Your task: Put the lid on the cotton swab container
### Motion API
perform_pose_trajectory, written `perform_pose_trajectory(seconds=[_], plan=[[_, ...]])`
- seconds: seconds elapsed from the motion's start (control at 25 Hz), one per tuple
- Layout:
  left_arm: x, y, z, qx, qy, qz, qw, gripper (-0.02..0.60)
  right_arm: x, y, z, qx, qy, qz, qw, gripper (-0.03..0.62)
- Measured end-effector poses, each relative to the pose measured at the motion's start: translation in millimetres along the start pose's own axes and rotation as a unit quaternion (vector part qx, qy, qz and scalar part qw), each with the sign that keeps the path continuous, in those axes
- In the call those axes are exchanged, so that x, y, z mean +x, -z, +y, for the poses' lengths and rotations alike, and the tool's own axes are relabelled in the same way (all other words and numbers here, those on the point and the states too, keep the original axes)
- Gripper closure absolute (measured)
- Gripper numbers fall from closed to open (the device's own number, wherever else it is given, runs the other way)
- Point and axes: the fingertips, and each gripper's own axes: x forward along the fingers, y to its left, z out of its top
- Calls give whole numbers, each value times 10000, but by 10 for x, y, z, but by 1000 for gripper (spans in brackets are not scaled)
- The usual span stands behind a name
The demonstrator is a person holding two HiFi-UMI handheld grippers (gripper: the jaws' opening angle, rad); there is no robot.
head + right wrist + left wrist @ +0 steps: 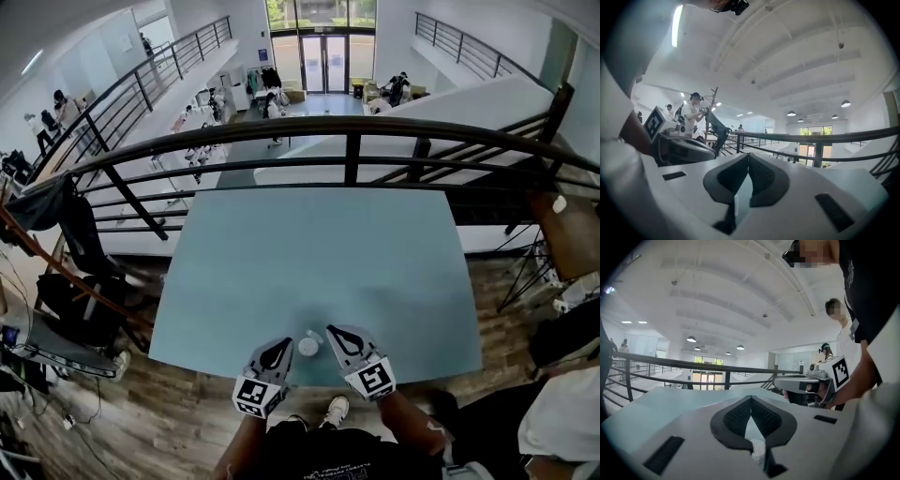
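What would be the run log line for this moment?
left gripper: shut | right gripper: shut | small white round item: on table, between both grippers | capped or not: unclear

Bright daylight, heavy fisheye edge distortion

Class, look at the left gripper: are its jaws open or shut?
Shut: the left gripper shows its two jaws touching at the tips.

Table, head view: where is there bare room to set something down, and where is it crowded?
The blue table is bare from the railing side to both side edges. Crowded only at the near edge: left gripper, small white container, right gripper close together.
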Motion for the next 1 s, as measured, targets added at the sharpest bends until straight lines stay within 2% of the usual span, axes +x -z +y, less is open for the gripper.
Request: perform_pose_trajectory(seconds=[0.32, 1.0], plan=[[17, 86, 255, -16, 0, 118, 9999, 569, 244, 121, 23, 12, 67, 217, 9997, 574], [87, 223, 446, -31, 786, 295, 9965, 569, 417, 150, 35, 277, 779, 266, 9962, 574]])
